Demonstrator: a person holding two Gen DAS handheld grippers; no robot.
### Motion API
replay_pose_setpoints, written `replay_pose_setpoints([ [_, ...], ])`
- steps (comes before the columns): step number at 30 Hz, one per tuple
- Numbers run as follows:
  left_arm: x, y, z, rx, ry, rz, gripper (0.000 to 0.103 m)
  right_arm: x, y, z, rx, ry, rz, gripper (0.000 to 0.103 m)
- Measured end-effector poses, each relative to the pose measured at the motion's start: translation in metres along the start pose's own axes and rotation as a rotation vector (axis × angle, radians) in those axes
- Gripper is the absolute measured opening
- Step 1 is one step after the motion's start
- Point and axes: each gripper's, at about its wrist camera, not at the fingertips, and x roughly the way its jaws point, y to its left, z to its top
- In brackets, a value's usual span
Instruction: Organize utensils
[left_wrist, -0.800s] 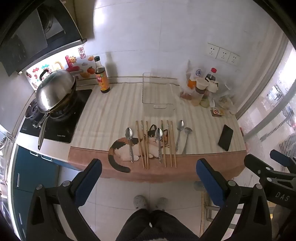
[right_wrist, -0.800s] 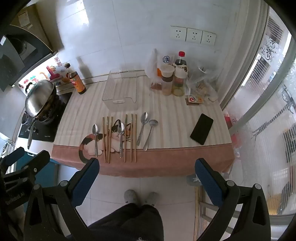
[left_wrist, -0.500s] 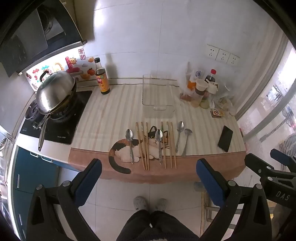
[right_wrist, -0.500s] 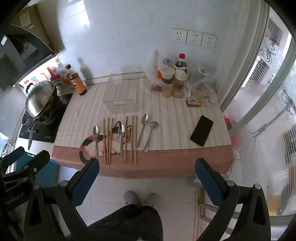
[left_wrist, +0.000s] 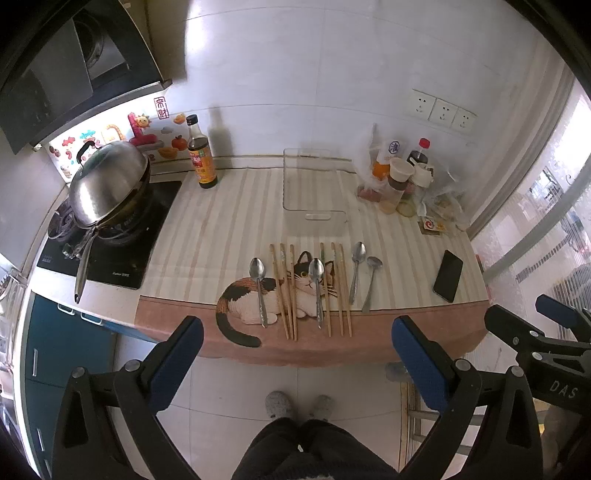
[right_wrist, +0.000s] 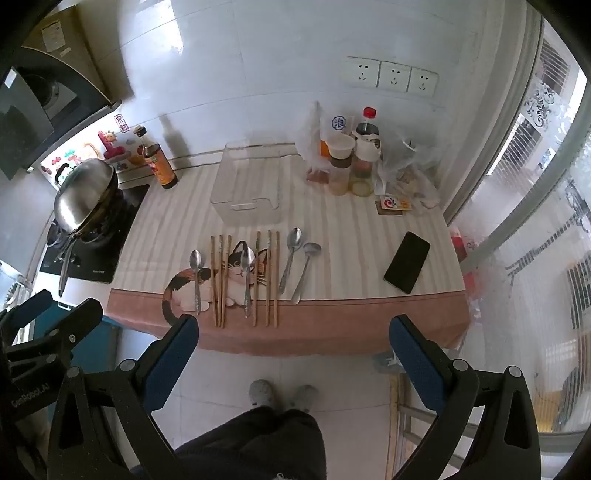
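Currently, left claw (left_wrist: 295, 345) and right claw (right_wrist: 293, 343) released, held high, grasping nothing. Ahead of both, well apart: spoons (left_wrist: 258, 284) and chopsticks (left_wrist: 284, 291) in a row on the cloth (left_wrist: 207, 229). Beyond them, clear tray (left_wrist: 314, 192).

I see a white tiled wall (left_wrist: 332, 74) carrying three sockets (right_wrist: 391, 77), a pale tiled floor (left_wrist: 240, 384) under the desk (right_wrist: 369, 325), blue cabinets (left_wrist: 48, 354) at left, and daylight through a frosted window (right_wrist: 535, 221) at right.
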Motion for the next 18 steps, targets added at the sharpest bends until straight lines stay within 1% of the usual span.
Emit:
replay_pose_setpoints([
  [18, 0.0005, 0.0030, 0.0041, 0.001, -0.003, -0.001, 0.103, 0.0008, 0.0009, 0.0006, 0.002, 0.000, 0.001, 0.103],
])
